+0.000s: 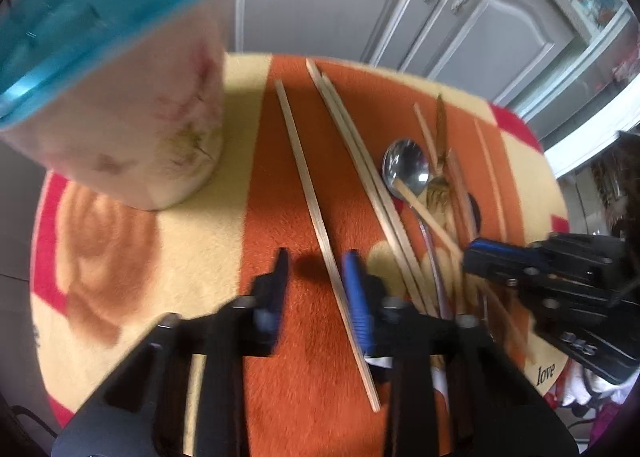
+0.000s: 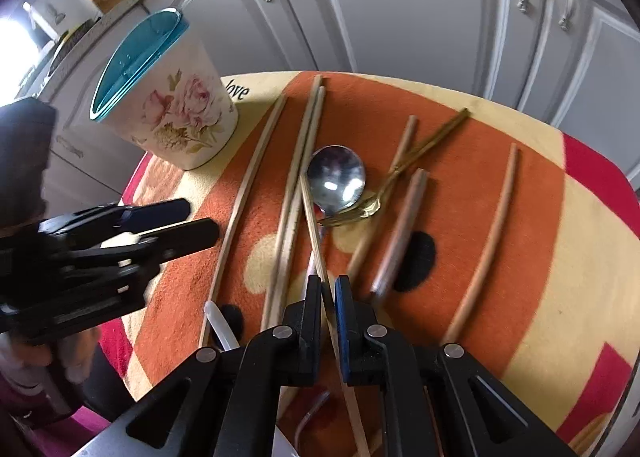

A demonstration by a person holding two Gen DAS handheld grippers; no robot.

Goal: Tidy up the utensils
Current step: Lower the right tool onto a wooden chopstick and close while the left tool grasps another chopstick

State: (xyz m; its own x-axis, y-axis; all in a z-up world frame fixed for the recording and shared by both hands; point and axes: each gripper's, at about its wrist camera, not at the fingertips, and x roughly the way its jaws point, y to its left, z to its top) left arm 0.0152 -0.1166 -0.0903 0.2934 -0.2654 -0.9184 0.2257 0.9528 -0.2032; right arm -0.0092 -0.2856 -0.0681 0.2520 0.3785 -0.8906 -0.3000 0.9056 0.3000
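The right gripper (image 2: 328,297) has its fingers nearly closed around one thin chopstick (image 2: 314,225); whether the pads actually press it cannot be told, but the stick runs straight through the narrow gap. It seems to have been taken near its lower end so the rest can swing free toward the holder (image 2: 172,113), the floral cup with a teal rim at the upper left of the right view. That stick's long axis runs from the bottom centre of the frame up and slightly left, its far tip lying over the spoon (image 2: 336,177).

The left gripper (image 1: 316,281) has its fingers spread, released, straddling a single chopstick (image 1: 316,209) without touching it, probably lined up for the next pick. That stick points from the lower middle of the left view to the upper centre, towards the cupboards.

The other utensils lie on the orange cloth (image 2: 460,217) over the tabletop: a close pair (image 2: 298,161), three more sticks to the right, and a gold fork (image 2: 408,165) whose tines touch the spoon's neck. Most point roughly the same way, away from the cameras, which should ease gathering them.
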